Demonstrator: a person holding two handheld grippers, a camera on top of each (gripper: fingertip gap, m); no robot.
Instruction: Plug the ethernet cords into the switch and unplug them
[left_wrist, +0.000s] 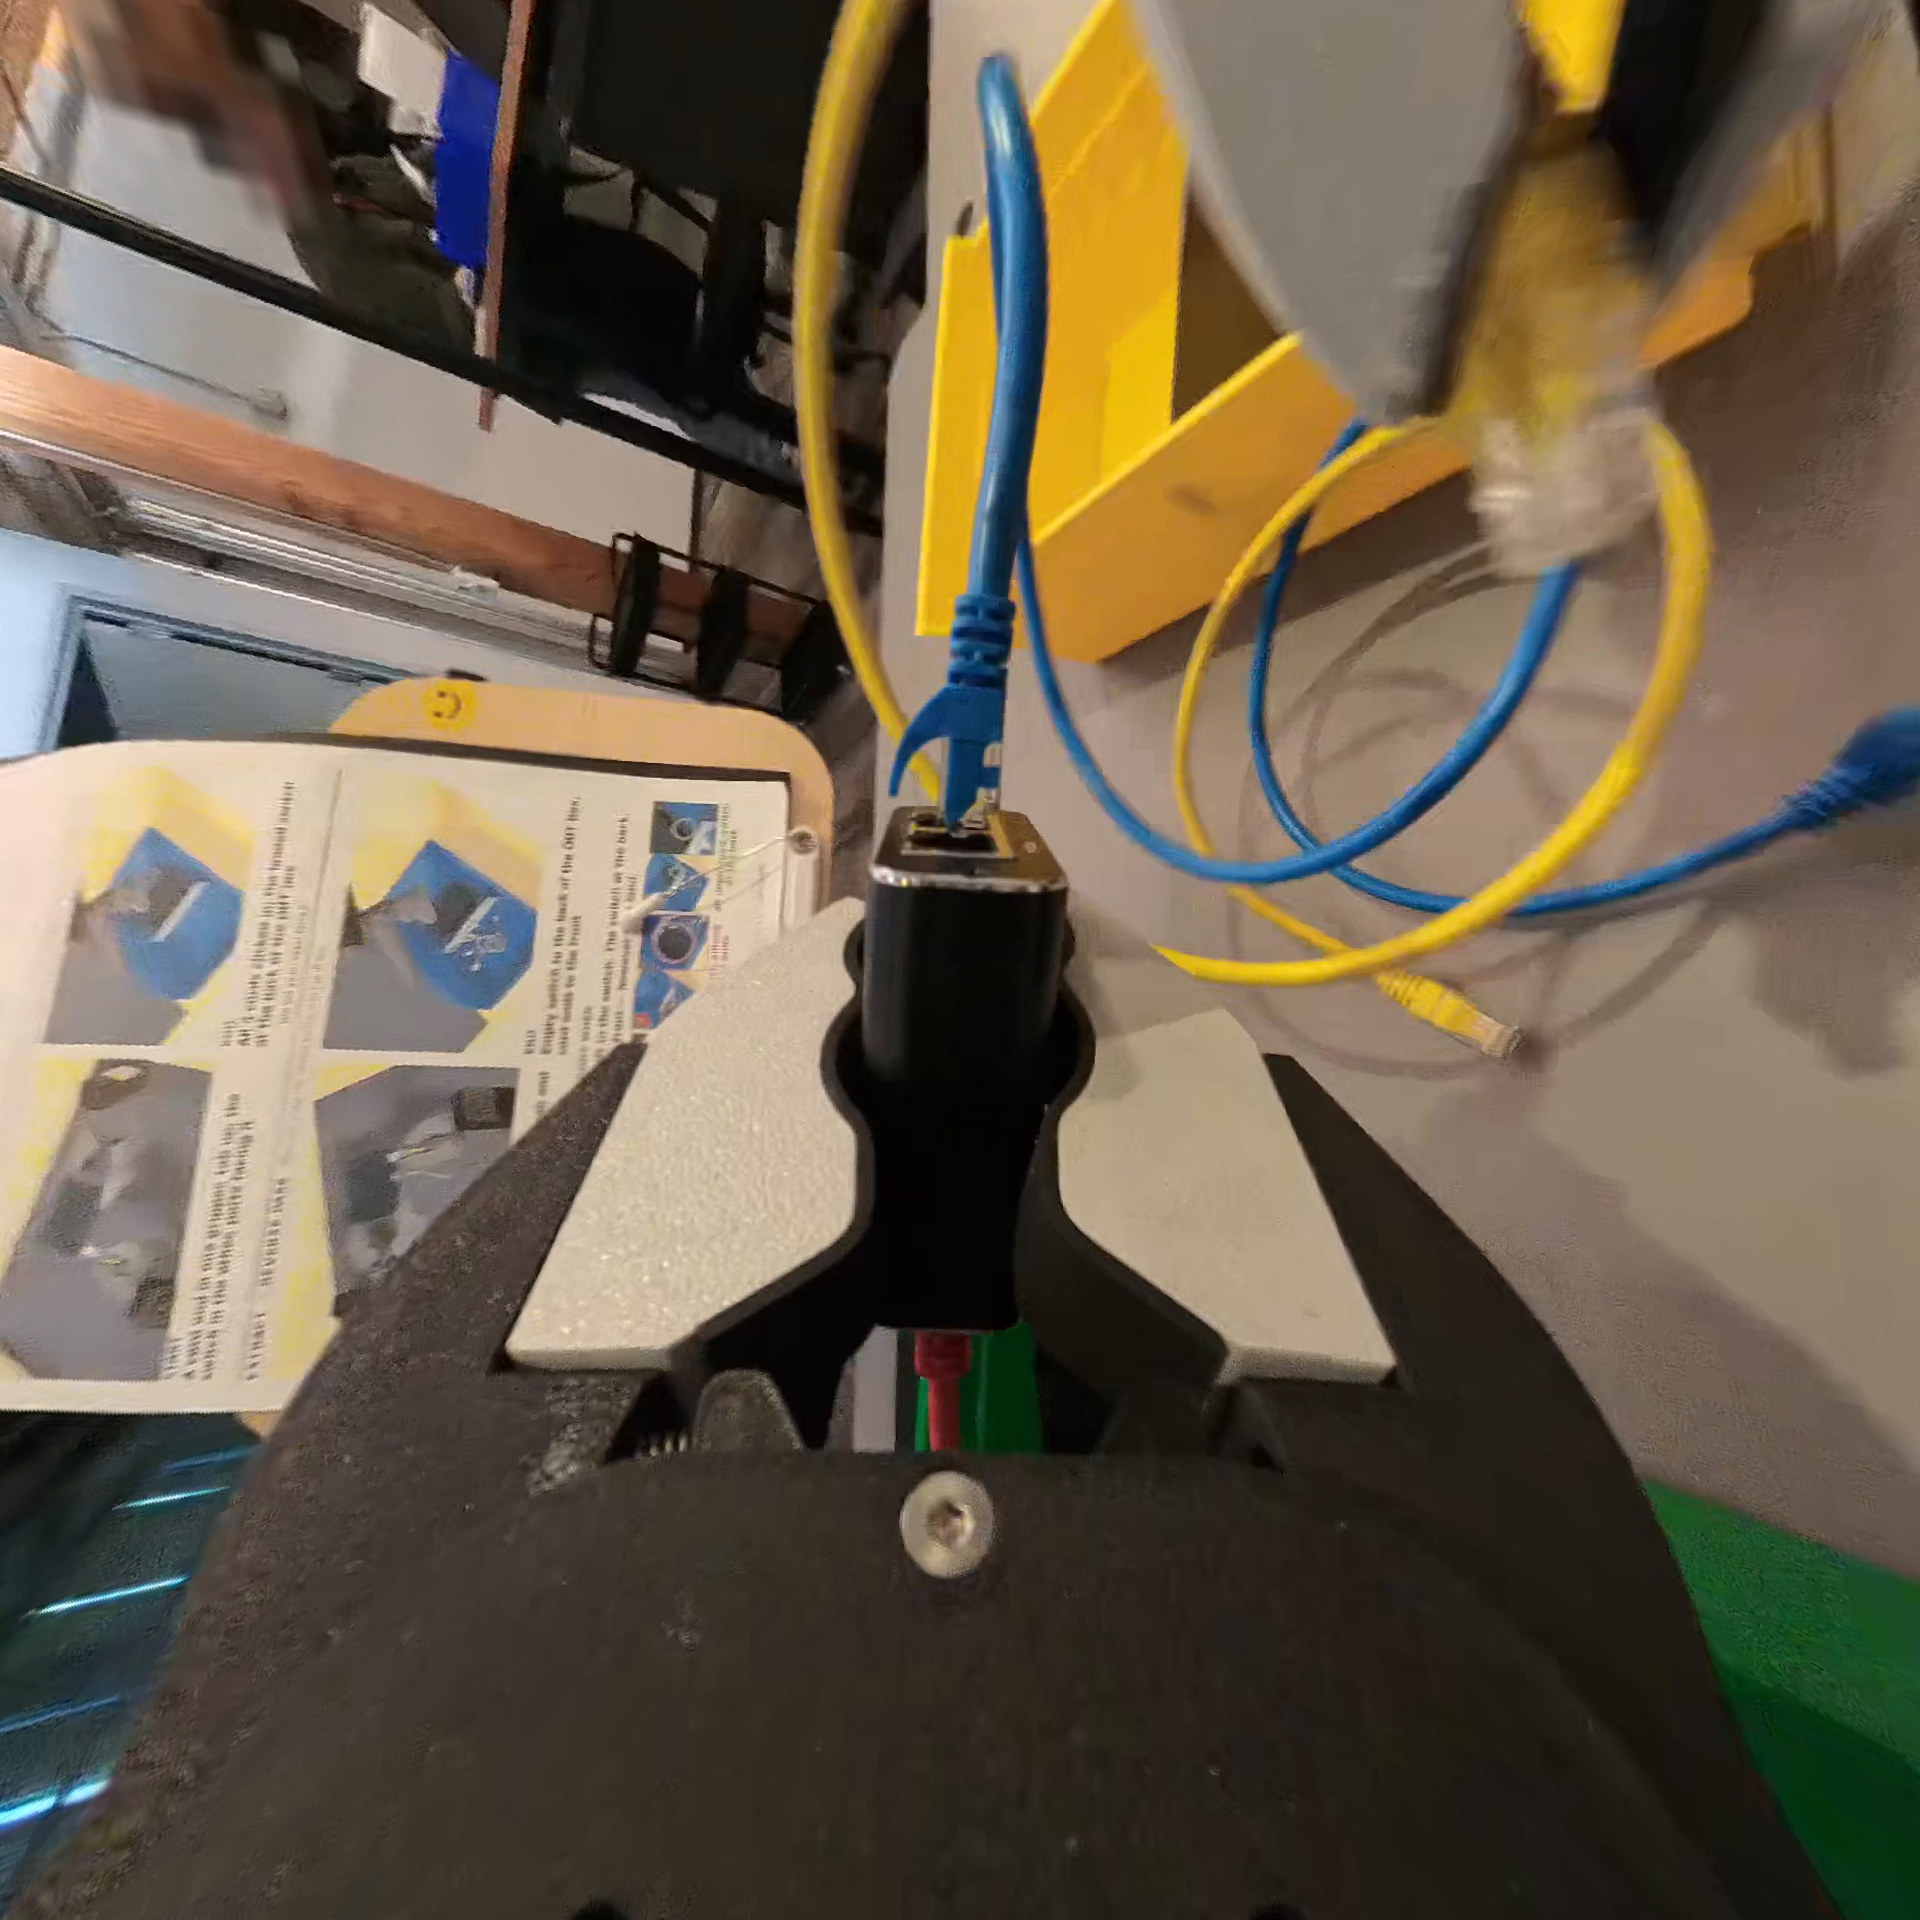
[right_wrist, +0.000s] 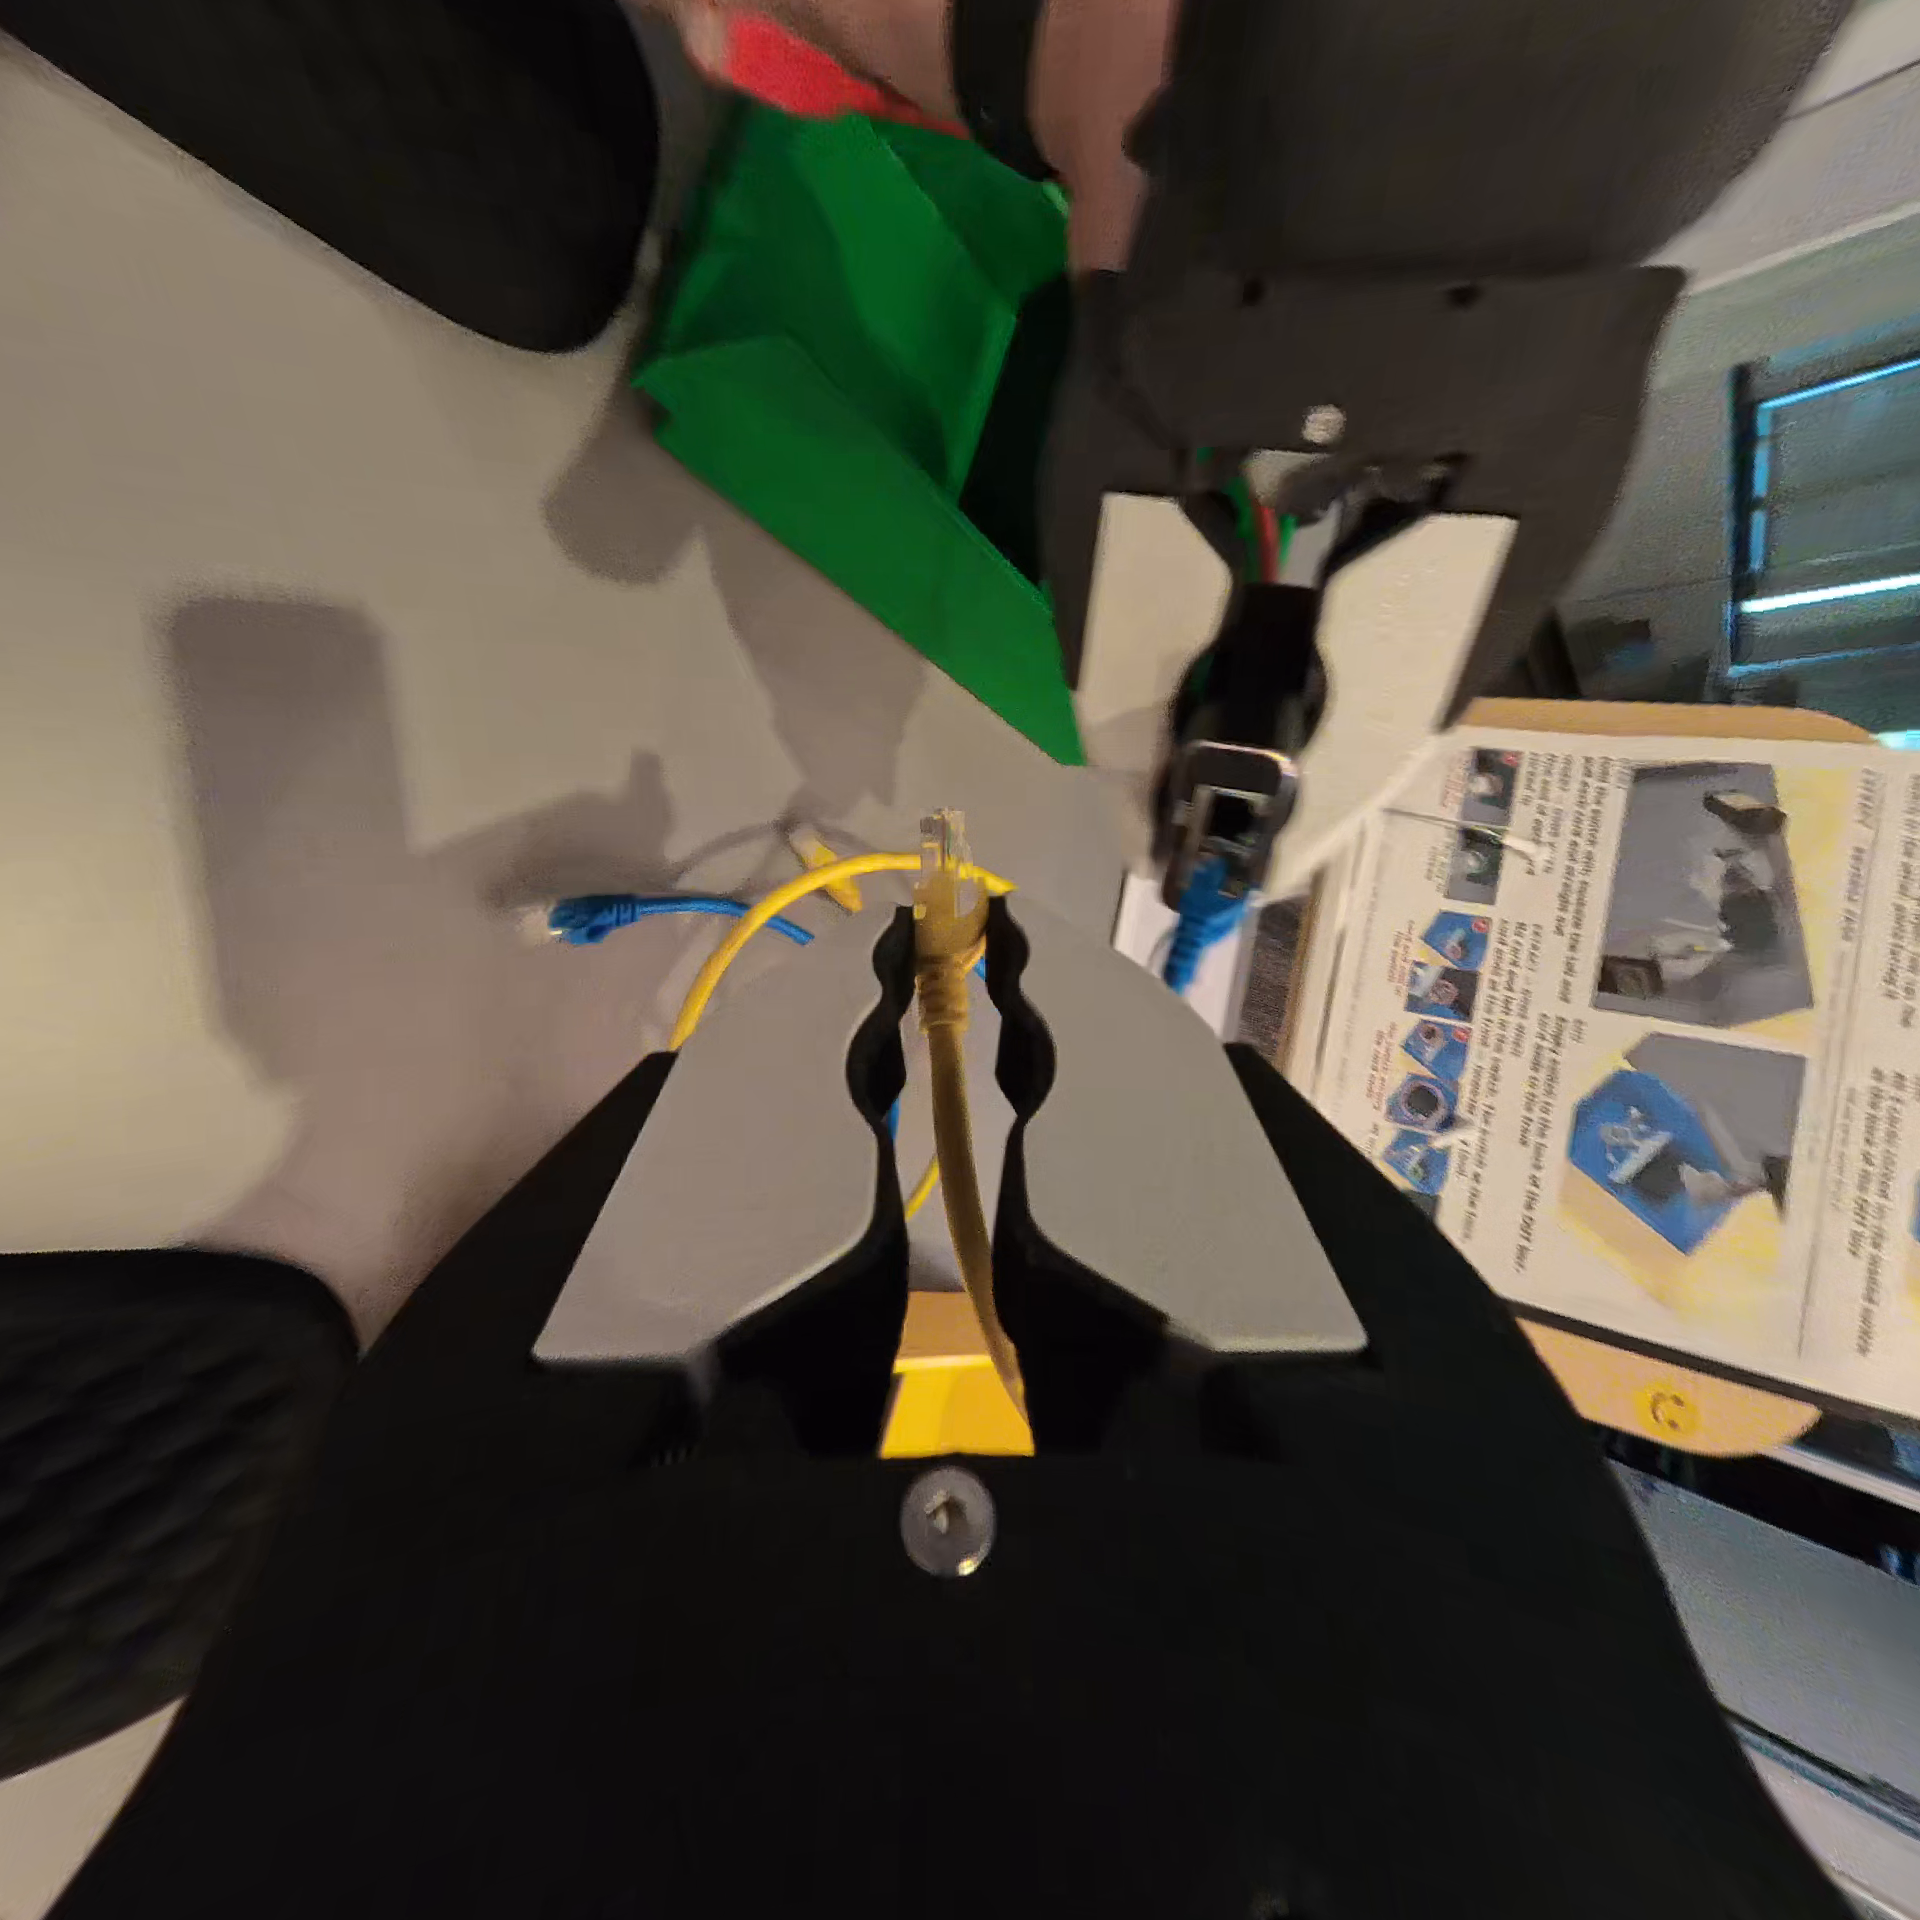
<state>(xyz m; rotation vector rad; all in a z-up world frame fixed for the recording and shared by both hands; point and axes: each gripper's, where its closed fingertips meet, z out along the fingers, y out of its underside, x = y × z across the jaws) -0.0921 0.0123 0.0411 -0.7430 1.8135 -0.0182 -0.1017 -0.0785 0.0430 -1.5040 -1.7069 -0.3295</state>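
Note:
My left gripper (left_wrist: 961, 997) is shut on a small black switch (left_wrist: 966, 966) and holds it upright above the grey table. A blue ethernet cord (left_wrist: 1008, 364) is plugged into one of its ports by its blue plug (left_wrist: 971, 727); the port beside it is open. My right gripper (right_wrist: 948, 935) is shut on the yellow cord's plug (right_wrist: 943, 904), whose clear tip sticks out past the fingertips. It shows blurred at the top right of the left wrist view (left_wrist: 1548, 457). The switch (right_wrist: 1231, 810) lies to the right of the yellow plug.
A yellow box (left_wrist: 1091, 395) and loops of blue and yellow cord (left_wrist: 1455, 914) lie on the grey table (left_wrist: 1558, 1195). The yellow cord's free plug (left_wrist: 1455, 1023) rests there. A printed instruction sheet (left_wrist: 312, 1039) lies on a board. A green bag (right_wrist: 852, 416) lies nearby. Spacing between my two grippers at the tips: around 9 centimeters.

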